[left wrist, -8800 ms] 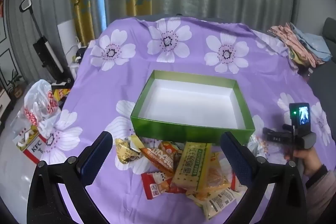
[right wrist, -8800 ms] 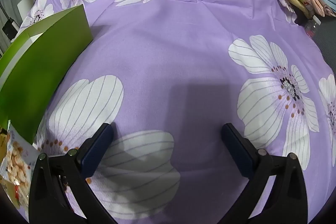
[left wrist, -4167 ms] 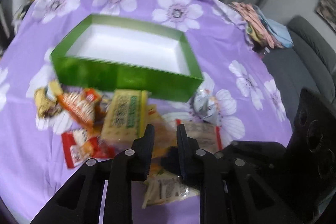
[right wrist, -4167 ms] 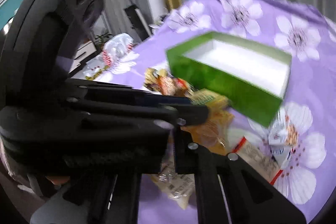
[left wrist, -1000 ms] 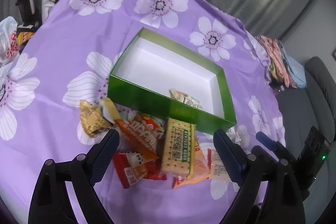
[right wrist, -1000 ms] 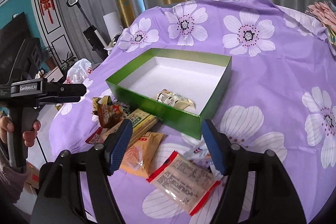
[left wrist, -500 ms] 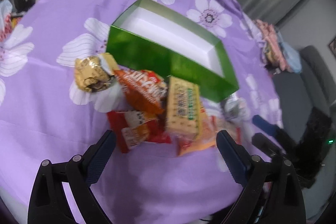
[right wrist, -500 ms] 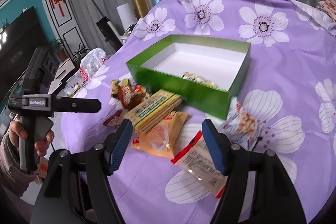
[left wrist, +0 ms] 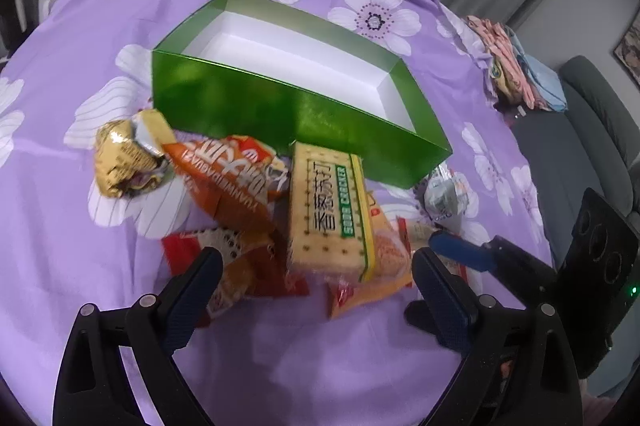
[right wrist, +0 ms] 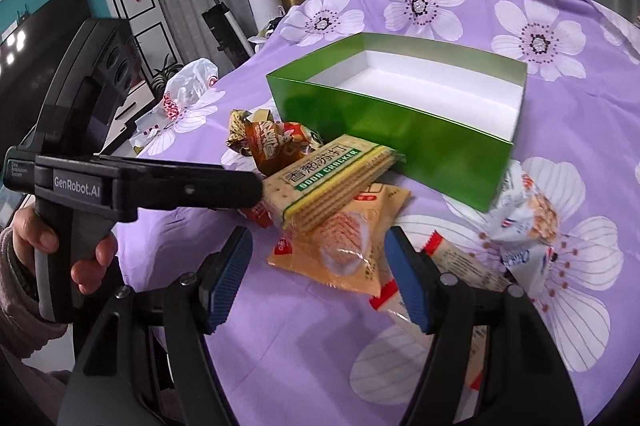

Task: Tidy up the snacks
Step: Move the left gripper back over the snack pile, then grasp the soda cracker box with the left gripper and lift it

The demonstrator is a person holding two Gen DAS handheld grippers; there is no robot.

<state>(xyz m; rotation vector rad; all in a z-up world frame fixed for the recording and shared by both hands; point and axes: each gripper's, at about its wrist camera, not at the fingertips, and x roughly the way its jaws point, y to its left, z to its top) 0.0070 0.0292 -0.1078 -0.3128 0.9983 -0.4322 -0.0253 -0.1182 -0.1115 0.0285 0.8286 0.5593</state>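
A green box [left wrist: 280,106] with a white inside stands on the purple flowered cloth; its near wall [right wrist: 380,130] hides the floor. In front lies a snack pile: a soda cracker pack [left wrist: 328,214] on top, an orange packet [left wrist: 228,178], a gold-wrapped snack [left wrist: 124,158] and a red packet [left wrist: 188,250]. My left gripper [left wrist: 316,290] hangs open just short of the cracker pack [right wrist: 332,178]. My right gripper [right wrist: 318,266] stands open over a clear orange biscuit packet [right wrist: 344,246]. One of its blue fingers [left wrist: 460,252] shows at the pile's right. Neither holds anything.
A white-and-blue packet [right wrist: 524,210] and a red-edged packet [right wrist: 452,258] lie right of the pile. A hand [right wrist: 48,238] holds the left gripper [right wrist: 248,186]. Folded clothes [left wrist: 508,66] sit at the far table edge by a grey sofa [left wrist: 592,114]. A plastic bag [right wrist: 188,82] lies on the floor.
Both grippers have sunk and come closer to the snack pile, which now fills more of each view. The packet inside the box has dropped out of sight behind the near wall.
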